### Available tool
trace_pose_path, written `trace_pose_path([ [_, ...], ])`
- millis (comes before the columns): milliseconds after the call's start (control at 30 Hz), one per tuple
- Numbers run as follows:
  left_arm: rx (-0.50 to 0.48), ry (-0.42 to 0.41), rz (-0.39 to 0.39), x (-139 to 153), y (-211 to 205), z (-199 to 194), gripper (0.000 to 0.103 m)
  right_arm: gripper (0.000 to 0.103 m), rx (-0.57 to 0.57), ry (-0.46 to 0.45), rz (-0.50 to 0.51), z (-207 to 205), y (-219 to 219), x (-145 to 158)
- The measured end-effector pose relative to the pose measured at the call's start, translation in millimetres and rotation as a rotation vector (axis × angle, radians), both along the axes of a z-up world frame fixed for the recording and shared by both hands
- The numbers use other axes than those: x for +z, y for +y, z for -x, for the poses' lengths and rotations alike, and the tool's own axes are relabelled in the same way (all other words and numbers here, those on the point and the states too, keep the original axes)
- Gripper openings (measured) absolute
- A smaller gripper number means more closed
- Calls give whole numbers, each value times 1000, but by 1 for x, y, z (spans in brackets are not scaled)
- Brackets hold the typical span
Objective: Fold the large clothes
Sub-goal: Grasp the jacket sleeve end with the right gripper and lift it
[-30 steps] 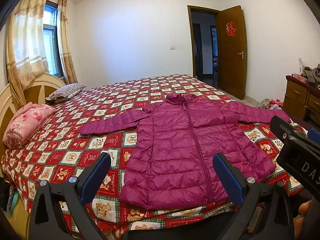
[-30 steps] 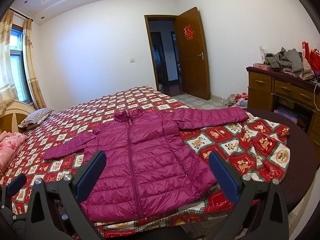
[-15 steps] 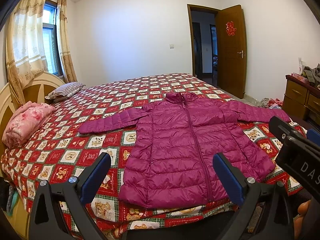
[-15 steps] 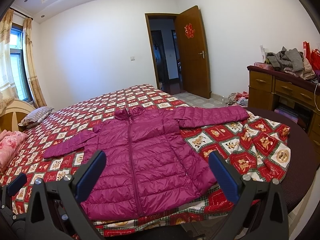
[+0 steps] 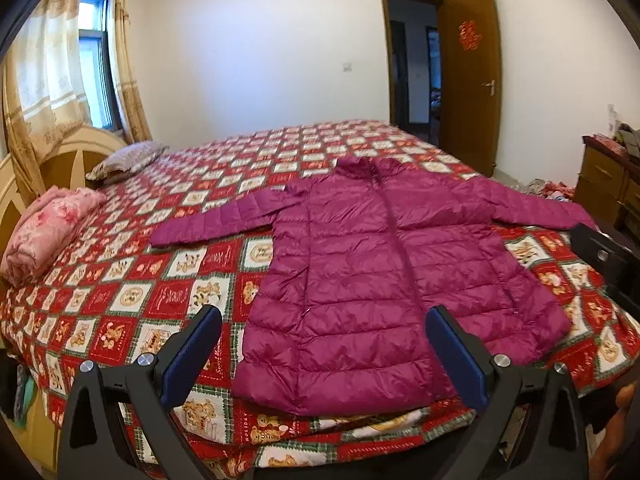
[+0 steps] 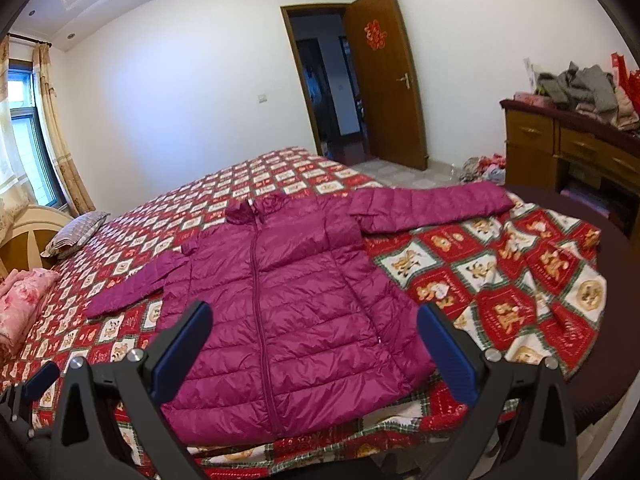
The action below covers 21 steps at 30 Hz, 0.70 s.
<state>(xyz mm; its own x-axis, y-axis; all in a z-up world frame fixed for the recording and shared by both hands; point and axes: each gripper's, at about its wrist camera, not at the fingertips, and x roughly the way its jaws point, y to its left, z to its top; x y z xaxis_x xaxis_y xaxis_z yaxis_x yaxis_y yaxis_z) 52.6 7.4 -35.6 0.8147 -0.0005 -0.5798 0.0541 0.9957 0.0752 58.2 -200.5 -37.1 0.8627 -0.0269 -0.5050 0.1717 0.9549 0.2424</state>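
A magenta quilted puffer jacket [image 5: 384, 264] [image 6: 288, 300] lies flat, front up and zipped, on a bed with a red patterned cover [image 5: 132, 280] [image 6: 500, 280]. Both sleeves are spread out to the sides and the hem is near the bed's front edge. My left gripper [image 5: 324, 352] hangs open above the hem, nothing between its blue pads. My right gripper [image 6: 314, 346] is also open over the hem, empty. The right gripper's body shows at the right edge of the left wrist view.
A folded pink quilt [image 5: 48, 228] and a pillow [image 5: 124, 160] lie by the headboard at the left. A wooden dresser [image 6: 568, 152] piled with clothes stands at the right. An open wooden door [image 6: 384, 76] is in the far wall, with clothes on the floor nearby.
Both views have shifted slightly: the jacket sits a little lower and further right in the left view. Both grippers remain open and the jacket has not been touched.
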Motion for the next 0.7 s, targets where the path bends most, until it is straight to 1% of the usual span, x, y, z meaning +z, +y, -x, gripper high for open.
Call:
trace_pose_path([
  [133, 2, 49, 5, -10, 2, -28, 102, 103, -10, 42, -3, -15, -9, -11],
  [300, -14, 65, -5, -16, -2, -62, 102, 103, -59, 81, -17, -34, -29, -19],
  [400, -57, 57, 15, -17, -1, -83, 102, 103, -94, 98, -13, -47, -46, -22],
  [500, -103, 42, 33, -19, 5, -110, 102, 103, -131, 124, -20, -64, -72, -29],
  [567, -118, 52, 38, -21, 10, -131, 102, 103, -165, 132, -27, -75, -96, -33],
  [700, -97, 89, 63, -30, 32, -192, 102, 103, -248, 128, -30, -94, -153, -34],
])
